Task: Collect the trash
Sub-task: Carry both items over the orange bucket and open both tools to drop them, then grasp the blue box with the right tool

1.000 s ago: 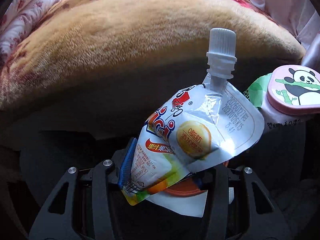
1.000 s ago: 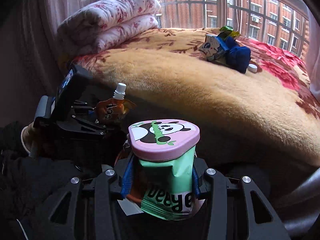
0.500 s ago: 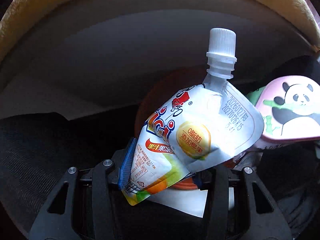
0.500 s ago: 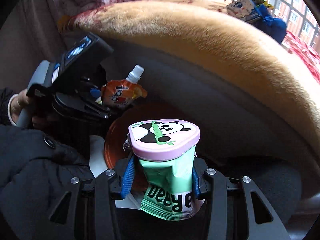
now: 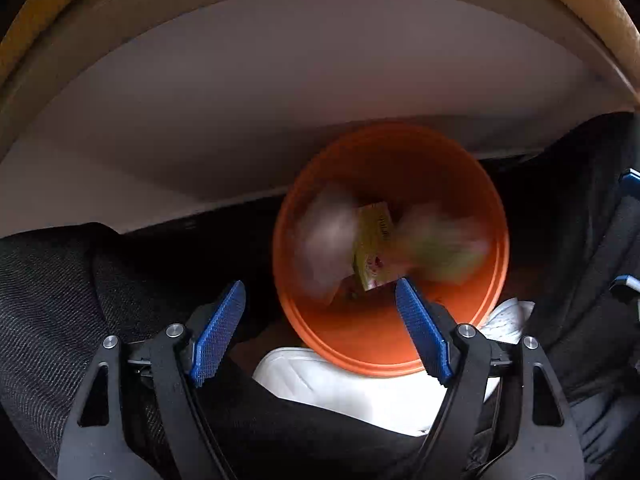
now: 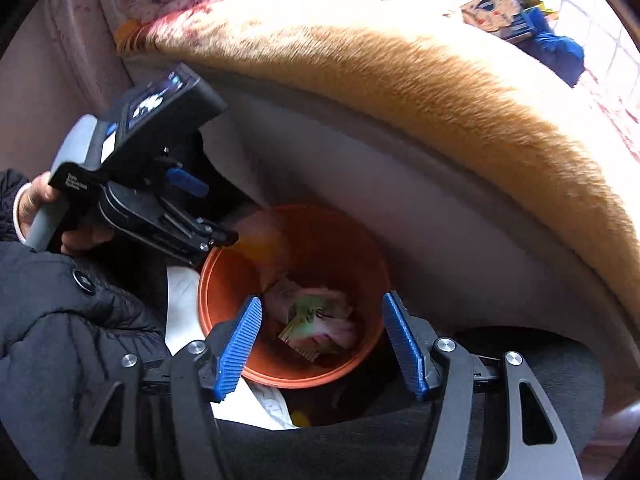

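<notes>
An orange trash bin stands on the floor beside the bed, and it also shows in the right wrist view. Blurred falling trash and a green-pink packet are inside it. My left gripper is open and empty above the bin's near rim; it also shows from the side in the right wrist view. My right gripper is open and empty above the bin.
The bed with a tan fuzzy blanket curves over the bin. More trash, a carton and blue items, lies on the bed far right. A white bag or cloth lies under the bin's near side. The person's dark jacket is at left.
Both grippers opened. The juice pouch left my left gripper and the panda-lidded cup with green packet left my right gripper; they fell into the orange bin.
</notes>
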Demonstrator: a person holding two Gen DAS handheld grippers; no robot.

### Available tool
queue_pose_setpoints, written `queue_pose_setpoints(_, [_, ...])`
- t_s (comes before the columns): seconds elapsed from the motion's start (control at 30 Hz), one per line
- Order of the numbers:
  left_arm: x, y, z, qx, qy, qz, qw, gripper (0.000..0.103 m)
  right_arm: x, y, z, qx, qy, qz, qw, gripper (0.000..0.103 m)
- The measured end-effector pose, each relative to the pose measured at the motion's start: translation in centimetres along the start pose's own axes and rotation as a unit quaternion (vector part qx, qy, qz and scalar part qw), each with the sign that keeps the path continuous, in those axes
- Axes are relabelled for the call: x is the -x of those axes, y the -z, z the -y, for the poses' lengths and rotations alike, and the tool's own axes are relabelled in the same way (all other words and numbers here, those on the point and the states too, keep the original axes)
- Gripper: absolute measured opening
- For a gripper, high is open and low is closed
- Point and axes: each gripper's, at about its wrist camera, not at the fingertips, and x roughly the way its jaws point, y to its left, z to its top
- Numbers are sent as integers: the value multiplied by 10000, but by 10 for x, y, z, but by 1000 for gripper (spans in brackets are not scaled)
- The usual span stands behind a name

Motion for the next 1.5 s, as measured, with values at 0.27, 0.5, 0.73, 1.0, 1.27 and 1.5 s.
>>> queue_pose_setpoints(0.27, [9, -1, -11, 187, 259, -22, 9995, 76, 28, 4, 20, -456, 50, 327, 9984, 62])
queue_pose_setpoints(0.5, [56, 14, -2, -229, 546, 640, 9962, 76, 70, -17, 35, -527, 203, 1017, 9932, 66])
queue_pose_setpoints(0.73, [121, 17, 18, -772, 623, 1770, 9792, 80, 101, -78, 89, -1186, 299, 1973, 9727, 78])
queue_pose_setpoints(1.0, [148, 4, 20, -709, 722, 2497, 9630, 83, 61, -158, 144, -2693, -70, 2248, 9364, 85])
queue_pose_setpoints(1.27, [151, -5, 6, -498, 720, 2785, 9564, 83, 2, -193, 169, -3752, -140, 1848, 9082, 85])
queue_pose_setpoints(1.5, [150, -11, -8, -395, 829, 2975, 9503, 83, -20, -212, 194, -4358, -181, 1938, 8788, 85])
